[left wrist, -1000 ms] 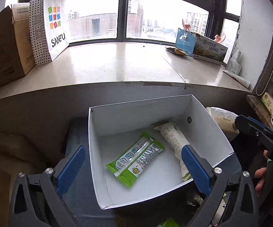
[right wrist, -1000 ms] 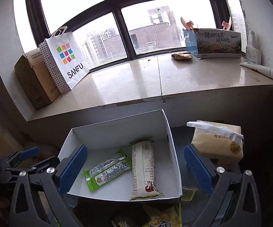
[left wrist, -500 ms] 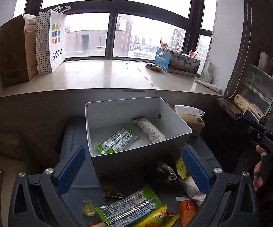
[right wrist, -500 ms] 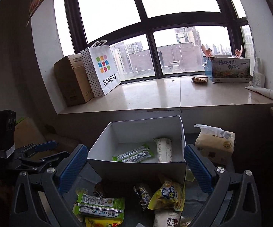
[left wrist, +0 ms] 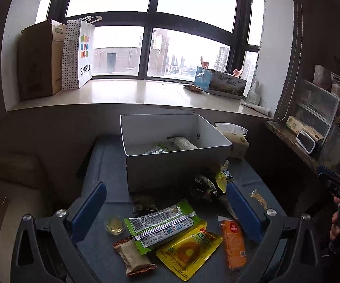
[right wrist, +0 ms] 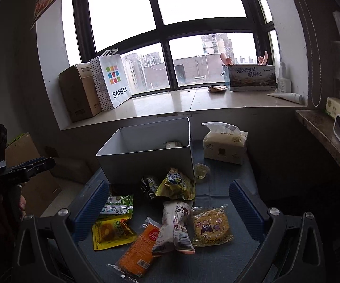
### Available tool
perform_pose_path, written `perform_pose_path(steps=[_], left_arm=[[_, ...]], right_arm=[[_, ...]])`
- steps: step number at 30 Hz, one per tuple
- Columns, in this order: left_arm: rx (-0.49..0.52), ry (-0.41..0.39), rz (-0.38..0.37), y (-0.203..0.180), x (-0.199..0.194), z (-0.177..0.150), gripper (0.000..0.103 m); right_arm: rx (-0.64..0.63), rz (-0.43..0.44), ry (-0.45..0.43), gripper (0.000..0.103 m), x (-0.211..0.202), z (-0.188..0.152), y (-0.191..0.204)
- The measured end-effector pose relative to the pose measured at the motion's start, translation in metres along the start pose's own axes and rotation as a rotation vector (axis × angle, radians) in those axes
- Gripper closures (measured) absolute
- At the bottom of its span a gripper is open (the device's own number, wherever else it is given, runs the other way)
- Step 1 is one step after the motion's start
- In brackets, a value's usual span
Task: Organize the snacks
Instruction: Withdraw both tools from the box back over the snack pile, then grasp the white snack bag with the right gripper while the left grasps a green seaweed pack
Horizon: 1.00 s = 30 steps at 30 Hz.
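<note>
A white open box (left wrist: 177, 165) stands on a blue-grey table (left wrist: 99, 254); it also shows in the right wrist view (right wrist: 146, 162). Inside lie a green snack pack (left wrist: 157, 150) and a white roll pack (left wrist: 185, 143). Loose snacks lie in front of it: a green pack (left wrist: 163, 222), a yellow pack (left wrist: 190, 250), an orange pack (left wrist: 234, 243), a brown wrapped cake (left wrist: 134, 258). The right wrist view shows a white-and-pink pack (right wrist: 176, 226), a yellow cracker pack (right wrist: 211, 226) and a yellow bag (right wrist: 177, 185). My left gripper (left wrist: 167, 210) and right gripper (right wrist: 168, 206) are open and empty above the snacks.
A tissue pack (right wrist: 225, 145) stands right of the box. A small jelly cup (left wrist: 115, 224) lies at front left, another (right wrist: 201, 171) by the box's corner. A window sill (left wrist: 127, 92) behind carries a SANFU bag (left wrist: 79, 52) and cartons. A shelf (left wrist: 295, 141) is at right.
Both grippers have pulled back and up from over the box, staying open. The loose snacks in front of the box have come into view.
</note>
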<state>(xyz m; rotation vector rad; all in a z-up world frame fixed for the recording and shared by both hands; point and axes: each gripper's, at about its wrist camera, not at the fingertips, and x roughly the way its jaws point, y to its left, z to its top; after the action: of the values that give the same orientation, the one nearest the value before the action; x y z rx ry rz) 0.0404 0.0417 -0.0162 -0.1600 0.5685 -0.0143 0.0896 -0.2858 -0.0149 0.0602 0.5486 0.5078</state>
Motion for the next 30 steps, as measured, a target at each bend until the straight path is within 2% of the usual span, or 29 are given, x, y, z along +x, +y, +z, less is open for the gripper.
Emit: perform_pose_path(steps=[3,7,10,12,17,20,26,27,28,29,30], left_arm=[[0.014,0.055,-0.050,-0.006,0.000,-0.012,0.000],[-0.014,0.072,-0.085,-0.004,-0.001,-0.021,0.000],[-0.032,0.093,-0.089,0.000,0.000,-0.024,0.000],[-0.033,0.098,-0.081,0.001,-0.001,-0.026,0.000],[-0.043,0.108,-0.079,0.006,-0.002,-0.032,0.000],[-0.036,0.115,-0.065,0.008,-0.001,-0.035,0.000],[0.026,0.120,-0.036,0.009,-0.002,-0.042,0.000],[0.034,0.125,-0.028,0.011,-0.002,-0.043,0.000],[0.039,0.133,-0.024,0.012,0.000,-0.045,0.000],[0.040,0.140,-0.023,0.014,0.002,-0.047,0.000],[0.039,0.147,-0.025,0.016,0.004,-0.048,0.000]], right_arm=[[0.055,-0.011,0.043,0.000,-0.003,-0.022,-0.015],[0.106,-0.046,0.098,0.000,0.004,-0.045,-0.034],[0.124,-0.067,0.151,0.000,0.018,-0.058,-0.043],[0.130,-0.050,0.182,0.000,0.028,-0.064,-0.045],[0.084,-0.017,0.264,0.000,0.065,-0.070,-0.029],[0.016,-0.035,0.325,0.000,0.095,-0.068,-0.013],[-0.026,-0.002,0.403,0.001,0.146,-0.066,0.003],[-0.039,0.007,0.414,0.009,0.153,-0.067,0.006],[-0.054,-0.003,0.433,0.024,0.160,-0.070,0.008],[-0.066,-0.031,0.467,0.033,0.168,-0.074,0.009],[-0.072,-0.051,0.502,0.049,0.177,-0.079,0.009]])
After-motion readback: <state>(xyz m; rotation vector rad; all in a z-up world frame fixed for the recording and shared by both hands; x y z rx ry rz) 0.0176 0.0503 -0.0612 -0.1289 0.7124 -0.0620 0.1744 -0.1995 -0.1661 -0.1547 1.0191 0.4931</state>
